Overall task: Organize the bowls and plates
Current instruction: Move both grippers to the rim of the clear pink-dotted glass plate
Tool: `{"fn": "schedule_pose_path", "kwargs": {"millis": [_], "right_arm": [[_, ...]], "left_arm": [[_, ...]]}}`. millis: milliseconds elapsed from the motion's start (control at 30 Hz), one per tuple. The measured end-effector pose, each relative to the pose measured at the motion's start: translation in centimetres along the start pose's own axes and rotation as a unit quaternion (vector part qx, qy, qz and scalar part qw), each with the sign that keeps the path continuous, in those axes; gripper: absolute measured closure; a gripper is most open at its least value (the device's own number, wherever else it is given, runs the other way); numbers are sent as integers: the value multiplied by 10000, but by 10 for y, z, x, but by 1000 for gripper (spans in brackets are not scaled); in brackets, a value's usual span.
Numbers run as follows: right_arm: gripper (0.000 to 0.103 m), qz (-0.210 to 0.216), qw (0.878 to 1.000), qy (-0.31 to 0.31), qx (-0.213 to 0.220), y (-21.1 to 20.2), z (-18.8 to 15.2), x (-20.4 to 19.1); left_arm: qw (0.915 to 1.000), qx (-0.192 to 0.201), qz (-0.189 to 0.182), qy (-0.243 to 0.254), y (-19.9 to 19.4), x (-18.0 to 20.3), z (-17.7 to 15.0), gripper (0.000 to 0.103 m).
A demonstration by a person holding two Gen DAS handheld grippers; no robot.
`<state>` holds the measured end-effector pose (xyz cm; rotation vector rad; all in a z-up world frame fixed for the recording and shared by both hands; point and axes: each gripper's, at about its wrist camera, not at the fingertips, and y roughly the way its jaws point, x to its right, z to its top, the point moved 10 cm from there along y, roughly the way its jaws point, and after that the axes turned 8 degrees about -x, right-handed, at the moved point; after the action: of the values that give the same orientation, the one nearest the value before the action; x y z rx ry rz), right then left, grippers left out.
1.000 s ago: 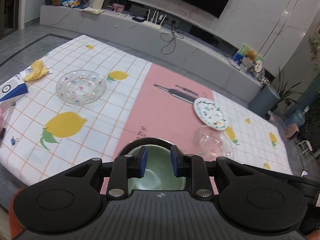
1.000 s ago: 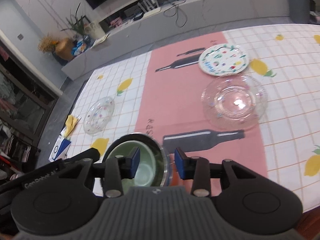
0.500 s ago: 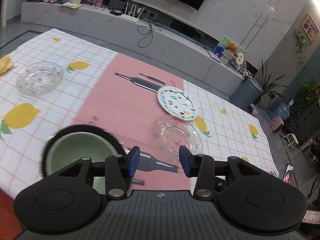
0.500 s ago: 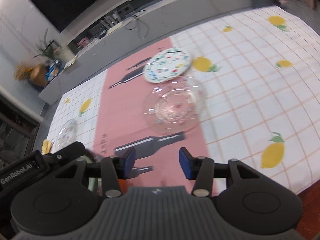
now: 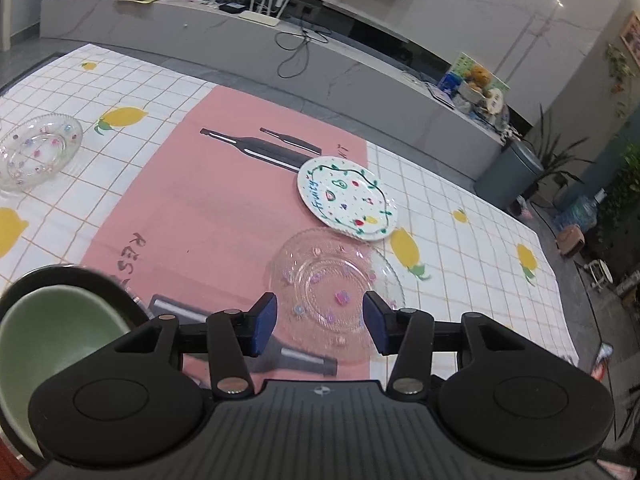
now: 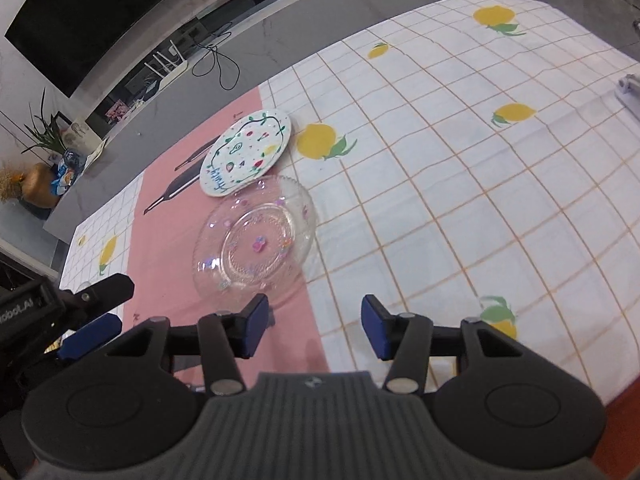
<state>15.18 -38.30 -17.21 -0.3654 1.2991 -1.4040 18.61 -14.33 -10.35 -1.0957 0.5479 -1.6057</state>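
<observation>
A clear glass plate with small coloured dots lies on the tablecloth just ahead of my open, empty left gripper. It also shows in the right wrist view, ahead and left of my open, empty right gripper. A white painted plate lies just behind it, edges nearly touching. A green bowl nested in a dark bowl sits at my left gripper's lower left. A second glass plate lies far left.
The table has a lemon-print checked cloth with a pink middle strip. Its near edge runs right below both grippers. My left gripper's body shows at the left of the right wrist view. A grey TV bench stands beyond the table.
Both grippers have swung right, away from the nested bowls, toward the near glass plate. Both sets of jaws have opened wider. The bowls stay on the table at the left.
</observation>
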Motion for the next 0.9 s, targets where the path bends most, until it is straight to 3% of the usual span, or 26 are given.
{"fn": "schedule_pose_path", "kwargs": {"millis": [200, 567, 900], "right_arm": [[52, 138, 9996, -128, 202, 20, 19, -2], [66, 224, 9994, -84, 250, 62, 45, 4], [72, 293, 9990, -98, 314, 79, 54, 6]], "left_arm": [[9993, 149, 134, -318, 30, -3, 12, 47], [9939, 463, 958, 307, 77, -5, 15, 58], [9942, 382, 998, 79, 99, -23, 12, 59]]}}
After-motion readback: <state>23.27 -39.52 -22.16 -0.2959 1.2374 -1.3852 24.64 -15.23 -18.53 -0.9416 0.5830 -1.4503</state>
